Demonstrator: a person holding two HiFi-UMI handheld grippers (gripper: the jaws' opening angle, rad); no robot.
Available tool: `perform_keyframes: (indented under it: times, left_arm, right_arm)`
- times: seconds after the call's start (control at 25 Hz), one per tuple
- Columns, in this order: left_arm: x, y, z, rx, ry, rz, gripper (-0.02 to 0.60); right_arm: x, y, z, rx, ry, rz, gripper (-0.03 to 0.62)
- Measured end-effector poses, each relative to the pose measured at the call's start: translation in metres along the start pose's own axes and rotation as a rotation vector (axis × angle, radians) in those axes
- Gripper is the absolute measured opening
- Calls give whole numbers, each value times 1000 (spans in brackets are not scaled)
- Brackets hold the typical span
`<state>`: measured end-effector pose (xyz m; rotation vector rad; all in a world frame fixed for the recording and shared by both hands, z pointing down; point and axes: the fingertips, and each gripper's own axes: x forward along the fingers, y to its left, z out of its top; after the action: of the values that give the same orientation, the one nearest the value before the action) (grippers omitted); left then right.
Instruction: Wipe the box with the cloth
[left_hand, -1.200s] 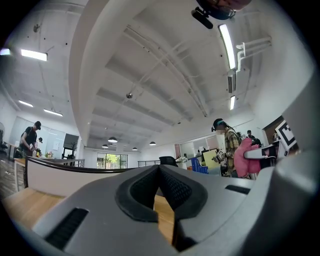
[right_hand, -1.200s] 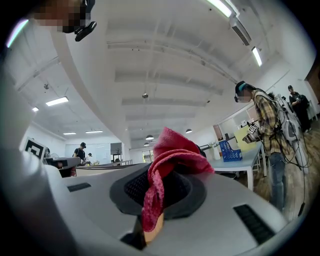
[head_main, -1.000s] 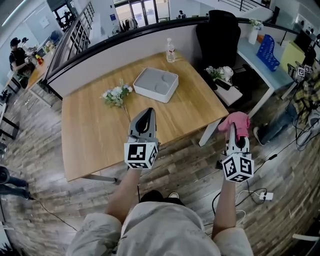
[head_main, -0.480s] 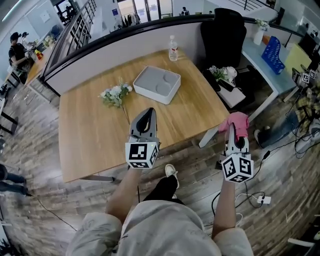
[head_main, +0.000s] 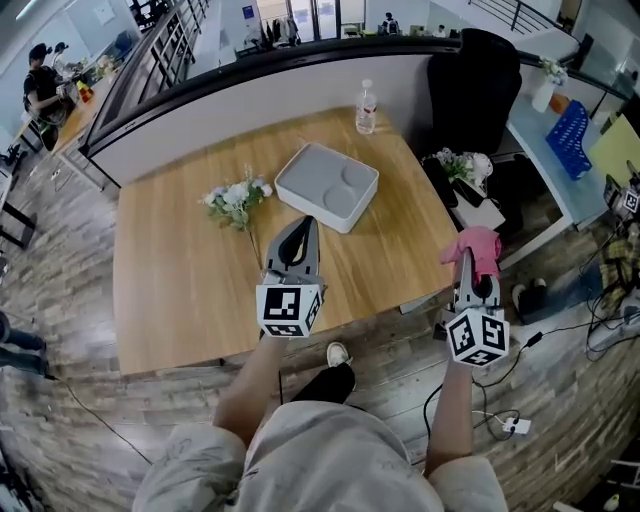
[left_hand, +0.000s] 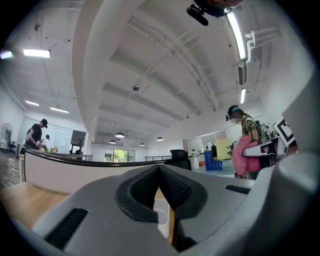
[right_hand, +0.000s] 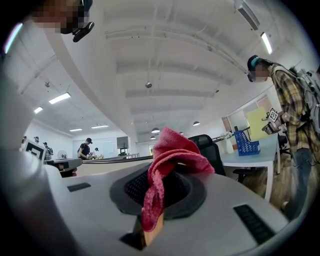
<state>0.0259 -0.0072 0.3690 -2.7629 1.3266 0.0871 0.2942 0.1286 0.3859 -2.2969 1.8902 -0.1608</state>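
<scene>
— Cloth (head_main: 480, 242) was where, then?
— Pinched in the right gripper (head_main: 468, 260). Pink, bunched up, poking out past the jaw tips, which were clamped on it. She held it off the near right corner of the table (head_main: 170, 290), above the floor.
— And the left gripper (head_main: 300, 224)?
— Jaws pressed together, nothing between them. It hung by the near edge of the table, nose aimed toward the box (head_main: 327, 186).
— So nobody was touching the box?
— No. It lay flat, grey and shallow, toward the far side of the wooden top, well apart from both grippers. White flowers (head_main: 236, 194) lay near it on the left, and a water bottle (head_main: 367, 107) stood at the far edge behind it
</scene>
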Motion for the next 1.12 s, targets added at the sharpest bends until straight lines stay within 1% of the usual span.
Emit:
perform_keyframes:
  times: [0.32,0.64,0.72,0.84,1.04,1.12]
  left_arm:
    - [43,50,-11,-9,19,84,9]
    - [71,108,-15,-17,11,169,10]
    - [77,118,-15,13,14,179,9]
    - [87,126,-15,68,16,174,9]
    - [96,145,-9,47,1,206,9]
    - [97,150,-6,54,-5,216,10]
  right_arm:
    - [84,22,-10,-12,45,83,52]
    - [160,57,-13,-34,60,168,52]
    - [176,68,-13,-46,61,192,52]
    - [196,80,-13,-63,67,217,52]
    - [221,97,-11,-63,63,254,52]
    - [226,100,-12,-62,65,264,52]
